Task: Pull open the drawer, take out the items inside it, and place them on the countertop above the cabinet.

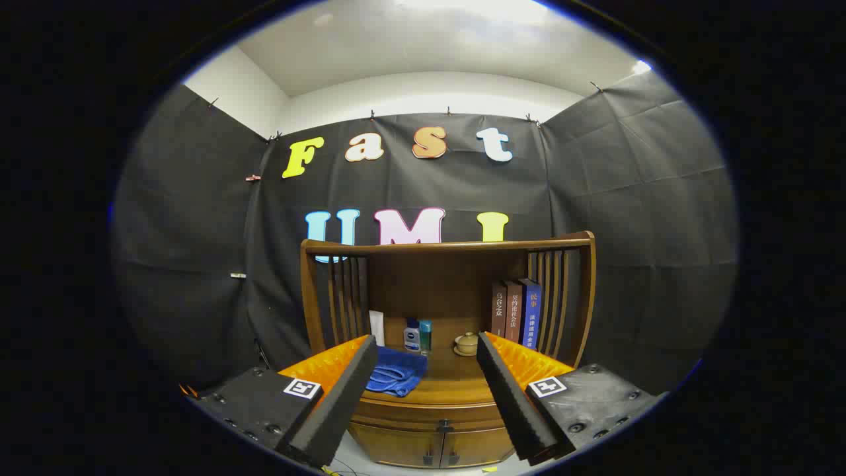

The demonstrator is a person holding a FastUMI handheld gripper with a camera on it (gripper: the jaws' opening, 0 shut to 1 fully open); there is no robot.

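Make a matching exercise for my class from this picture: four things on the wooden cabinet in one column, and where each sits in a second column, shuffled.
Column 1
1. blue cloth
2. books
3. small lidded pot
4. two small bottles

Column 2
A. standing upright against the slatted side, beyond the tool's right finger
B. lying on the countertop near its front edge, beside the tool's left finger
C. on a saucer, just beside the books
D. at the back of the countertop, behind the cloth

Pairs: 1-B, 2-A, 3-C, 4-D

The tool is open, held in front of the cabinet, its drawer closed.
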